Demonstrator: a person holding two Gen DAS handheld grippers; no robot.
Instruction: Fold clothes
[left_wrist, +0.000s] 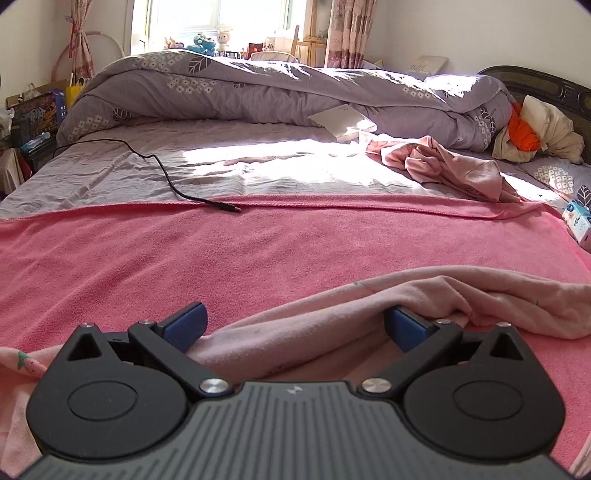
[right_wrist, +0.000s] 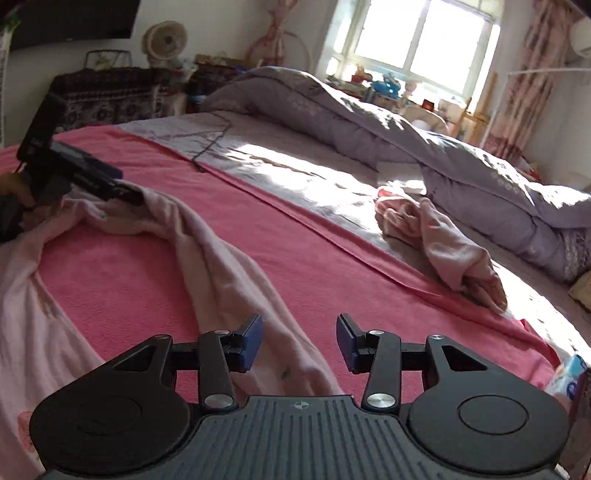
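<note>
A pale pink garment (left_wrist: 325, 332) lies crumpled on the pink towel (left_wrist: 258, 251) spread over the bed. My left gripper (left_wrist: 295, 326) is open wide. The cloth runs between its blue pads and drapes over the right fingertip (left_wrist: 404, 328). In the right wrist view the same garment (right_wrist: 229, 266) stretches as a long strip from the left gripper (right_wrist: 125, 194), held by a hand at far left, down to my right gripper (right_wrist: 299, 345). The right gripper is open, low over the strip's near end, and cloth lies between its fingers.
A second pink garment (left_wrist: 454, 166) (right_wrist: 443, 236) lies bunched beyond the towel's far edge. A black cable (left_wrist: 166, 173) ends on the towel's edge. A rolled grey duvet (left_wrist: 258, 92) fills the far side. A tissue pack (left_wrist: 580, 225) sits at the right.
</note>
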